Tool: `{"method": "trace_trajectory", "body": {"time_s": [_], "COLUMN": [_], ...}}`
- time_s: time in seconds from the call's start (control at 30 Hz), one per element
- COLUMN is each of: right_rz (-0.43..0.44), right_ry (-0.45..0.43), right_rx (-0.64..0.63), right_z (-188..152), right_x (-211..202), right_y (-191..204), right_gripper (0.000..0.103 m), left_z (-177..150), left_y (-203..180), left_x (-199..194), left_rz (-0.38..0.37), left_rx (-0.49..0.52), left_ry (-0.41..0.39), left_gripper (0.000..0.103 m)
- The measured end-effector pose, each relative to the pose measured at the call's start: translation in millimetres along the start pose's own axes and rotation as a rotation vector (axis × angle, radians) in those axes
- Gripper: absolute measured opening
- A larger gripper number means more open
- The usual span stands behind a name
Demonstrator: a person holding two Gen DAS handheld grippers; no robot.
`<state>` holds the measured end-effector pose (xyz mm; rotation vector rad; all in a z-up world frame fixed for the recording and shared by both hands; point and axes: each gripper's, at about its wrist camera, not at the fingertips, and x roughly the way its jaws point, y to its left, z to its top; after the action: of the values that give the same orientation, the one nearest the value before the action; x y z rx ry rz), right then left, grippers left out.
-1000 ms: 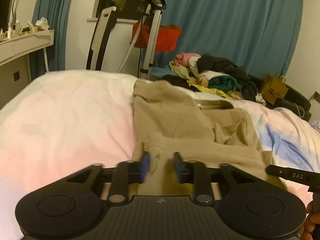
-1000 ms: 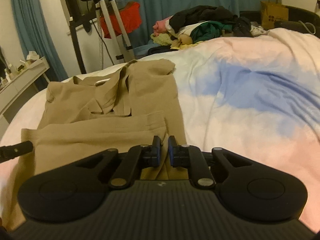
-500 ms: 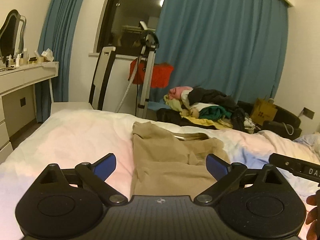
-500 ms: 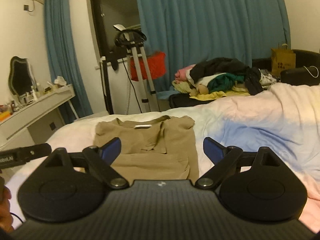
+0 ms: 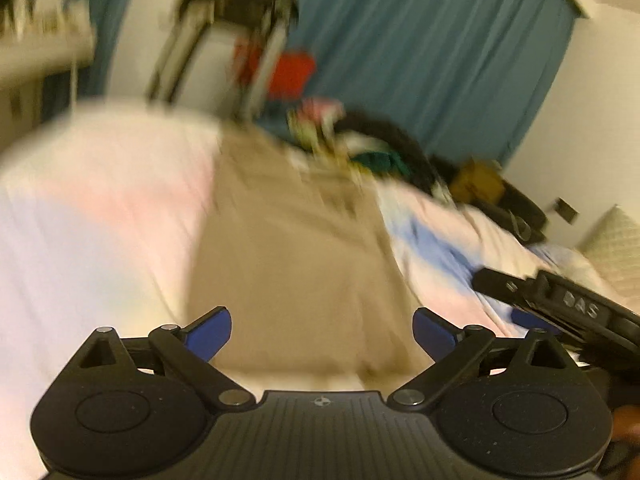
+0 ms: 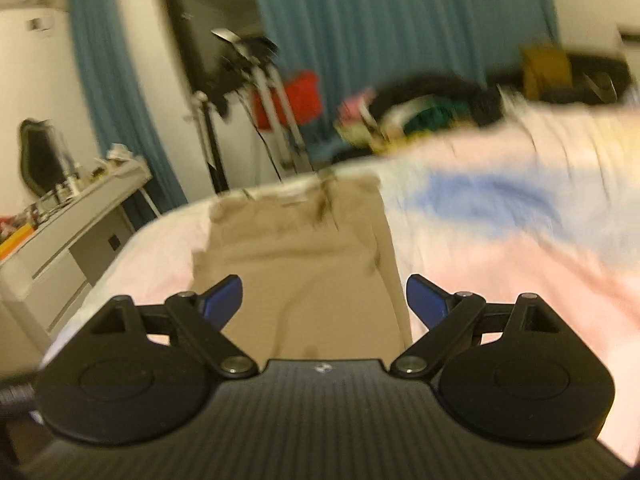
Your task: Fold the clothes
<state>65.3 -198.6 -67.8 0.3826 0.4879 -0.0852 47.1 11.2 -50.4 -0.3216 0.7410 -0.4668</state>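
A tan garment (image 5: 296, 248) lies folded lengthwise on the pastel bedsheet (image 5: 100, 220), running away from me. It also shows in the right wrist view (image 6: 304, 256). My left gripper (image 5: 322, 330) is open and empty above the garment's near end. My right gripper (image 6: 324, 300) is open and empty above the same near end. The right gripper's body shows at the right edge of the left wrist view (image 5: 560, 304). Both views are blurred by motion.
A pile of mixed clothes (image 5: 360, 140) lies beyond the bed's far edge, also in the right wrist view (image 6: 416, 116). A metal stand with a red bag (image 6: 288, 96) and blue curtains stand behind. A white dresser (image 6: 68, 220) is at the left.
A second ago both grippers were shut on the garment's near edge. They opened and let it go, rose, and now tip back down towards the garment.
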Motion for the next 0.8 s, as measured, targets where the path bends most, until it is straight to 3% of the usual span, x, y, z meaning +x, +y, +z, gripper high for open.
{"method": "trace_trajectory", "body": {"time_s": [0.13,0.23,0.33,0.43,0.5,0.53,0.57,0.6,0.7,0.73,0.8], "right_rz": [0.025,0.075,0.196,0.278,0.283,0.271,0.248,0.225,0.151,0.119,0.082], "right_ry": [0.152,0.237,0.317,0.364,0.375,0.369,0.351,0.332,0.256,0.243,0.234], "right_rx": [0.179,0.295,0.441,0.565,0.613,0.632,0.652,0.674,0.738,0.747,0.776], "right_z": [-15,-26,-38,-52,-59,-61,-63,-64,-64,-64,-66], "right_x": [23,36,49,62,69,72,72,73,73,73,76], "right_y": [-18,-26,-32,-36,-38,-39,-42,-45,-56,-59,-65], "right_gripper": [0.090,0.090,0.090,0.090,0.090,0.087,0.082,0.073,0.063,0.050,0.035], "left_z": [-9,-13,-17,-18,-20,-20,-20,-19,-19,-18,-18], "left_y": [17,44,72,91,101,103,105,106,110,111,113], "left_x": [34,53,56,50,47,45,42,39,31,28,23], "left_rz": [-0.043,-0.052,-0.073,-0.052,-0.025,-0.020,-0.018,-0.017,-0.013,-0.012,-0.010], "left_rx": [-0.161,-0.320,-0.502,-0.609,-0.657,-0.665,-0.666,-0.667,-0.671,-0.672,-0.674], "left_ry": [0.124,0.176,0.136,0.065,0.036,0.020,0.004,-0.012,-0.061,-0.077,-0.110], "left_gripper": [0.093,0.084,0.077,0.060,0.038,0.030,0.016,0.009,0.006,0.006,0.006]}}
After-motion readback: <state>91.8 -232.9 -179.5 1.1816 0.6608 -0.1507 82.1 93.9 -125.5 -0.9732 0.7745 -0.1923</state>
